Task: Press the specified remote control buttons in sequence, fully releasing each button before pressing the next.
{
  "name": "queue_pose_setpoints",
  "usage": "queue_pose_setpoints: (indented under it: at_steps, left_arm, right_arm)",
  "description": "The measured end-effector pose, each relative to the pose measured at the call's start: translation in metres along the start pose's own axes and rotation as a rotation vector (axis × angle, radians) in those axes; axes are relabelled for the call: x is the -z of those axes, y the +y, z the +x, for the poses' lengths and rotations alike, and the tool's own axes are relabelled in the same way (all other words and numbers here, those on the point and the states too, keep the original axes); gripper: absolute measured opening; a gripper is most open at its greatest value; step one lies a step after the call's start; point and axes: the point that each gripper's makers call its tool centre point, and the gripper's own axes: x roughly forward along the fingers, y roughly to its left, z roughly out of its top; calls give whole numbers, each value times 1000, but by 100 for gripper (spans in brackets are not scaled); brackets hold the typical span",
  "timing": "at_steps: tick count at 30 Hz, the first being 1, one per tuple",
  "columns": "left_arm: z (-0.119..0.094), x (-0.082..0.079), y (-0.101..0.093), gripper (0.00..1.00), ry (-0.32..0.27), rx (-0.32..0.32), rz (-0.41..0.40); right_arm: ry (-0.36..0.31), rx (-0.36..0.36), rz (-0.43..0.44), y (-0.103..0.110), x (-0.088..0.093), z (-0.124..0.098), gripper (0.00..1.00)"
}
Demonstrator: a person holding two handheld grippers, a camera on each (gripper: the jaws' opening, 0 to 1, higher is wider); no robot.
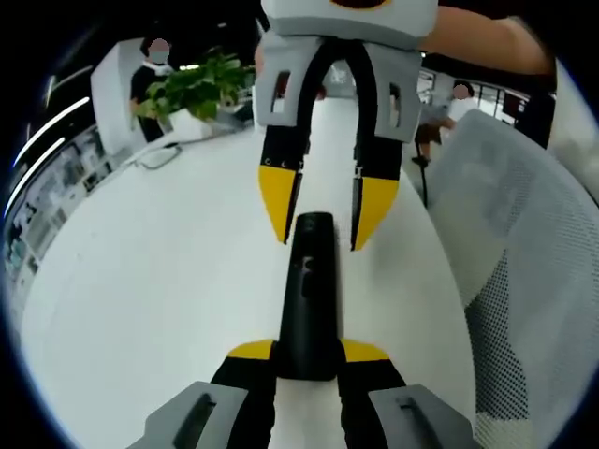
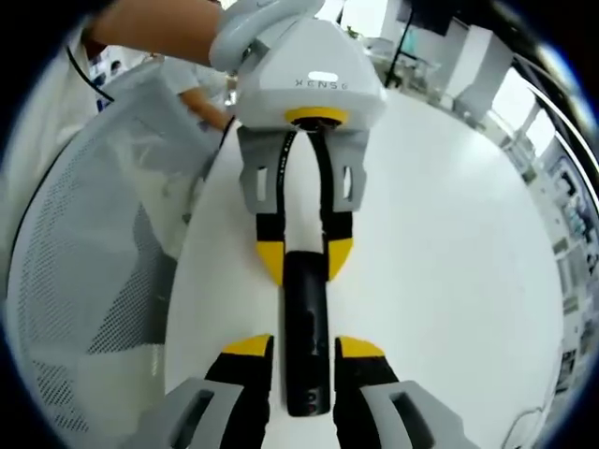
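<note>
Slim black remote control (image 1: 308, 299) (image 2: 306, 327), lengthwise on white table (image 1: 159, 281) (image 2: 449, 262)

**Plastic sheen on a smooth white counter**

The remote control (image 1: 309, 299) looks like dark plastic, smooth with a soft gloss along its length. Around it, the left tool (image 1: 309, 354) shows matt black fingers capped in yellow, plain and unshiny. Beyond the remote, the right tool (image 1: 323, 220) wears a pale grey shell, smooth plastic. Under the remote, the counter (image 1: 159, 281) is white, smooth and faintly reflective. Beside it, the chair (image 1: 524, 309) shows open mesh fabric.
</note>
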Motion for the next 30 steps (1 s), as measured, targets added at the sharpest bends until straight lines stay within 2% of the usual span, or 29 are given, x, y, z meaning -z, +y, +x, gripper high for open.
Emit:
queue_pose_setpoints:
  at_steps: [13,30]
  left_arm:
    - [0,-1,0,24,14,6,6]
    - [0,-2,1,24,16,6,4]
  right_arm:
    - [20,8,22,-5,22,-2,23]
    - [58,-17,70,-3,49,1,27]
